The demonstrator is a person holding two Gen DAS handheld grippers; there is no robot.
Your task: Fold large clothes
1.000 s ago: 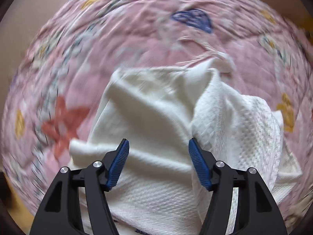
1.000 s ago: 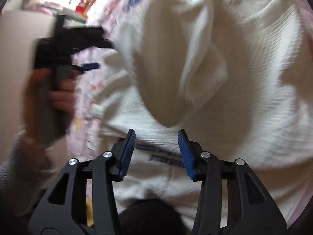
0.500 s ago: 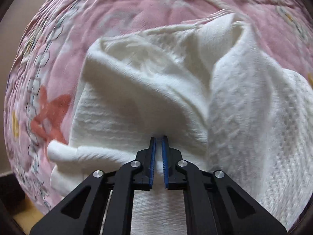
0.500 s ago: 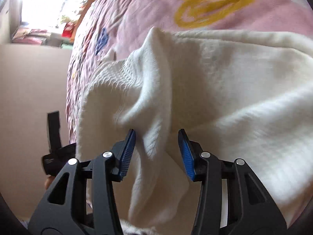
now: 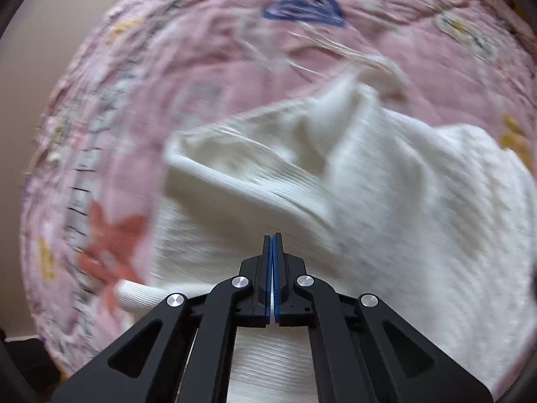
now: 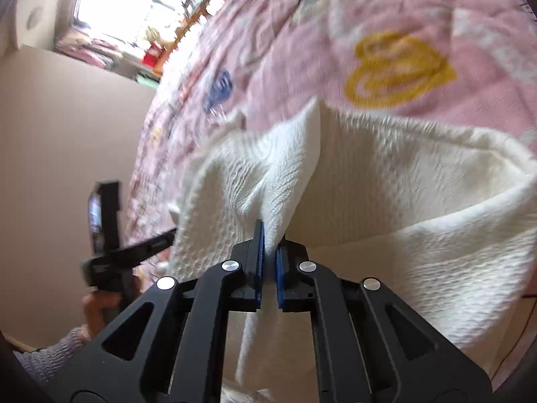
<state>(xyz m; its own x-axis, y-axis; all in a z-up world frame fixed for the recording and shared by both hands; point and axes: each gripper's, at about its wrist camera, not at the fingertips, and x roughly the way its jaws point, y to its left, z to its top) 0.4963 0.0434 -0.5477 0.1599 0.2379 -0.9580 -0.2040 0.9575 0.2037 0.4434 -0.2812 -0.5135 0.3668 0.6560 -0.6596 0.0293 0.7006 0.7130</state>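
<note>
A cream-white knitted garment [image 5: 402, 201] lies rumpled on a pink patterned bedspread [image 5: 201, 67]. My left gripper [image 5: 272, 238] points steeply down with its blue pads pressed together on a thin layer of the knit. A ribbed cuff [image 5: 137, 294] sticks out at the lower left. In the right wrist view the garment [image 6: 386, 184] rises in a peaked fold. My right gripper [image 6: 268, 231] is closing its jaws on that fold, and the pads pinch it. The left gripper's black body [image 6: 107, 235] shows at the left, held by a hand [image 6: 97, 305].
The bedspread [image 6: 302, 33] runs away to the far right. Its edge drops off on the left beside a beige wall [image 6: 67, 134]. A bright window [image 6: 134, 16] with cluttered shelves lies beyond the bed's far end.
The left jaws went from wide open to shut on the knit and dropped closer to it. The right gripper slid across the garment and closed on a raised fold.
</note>
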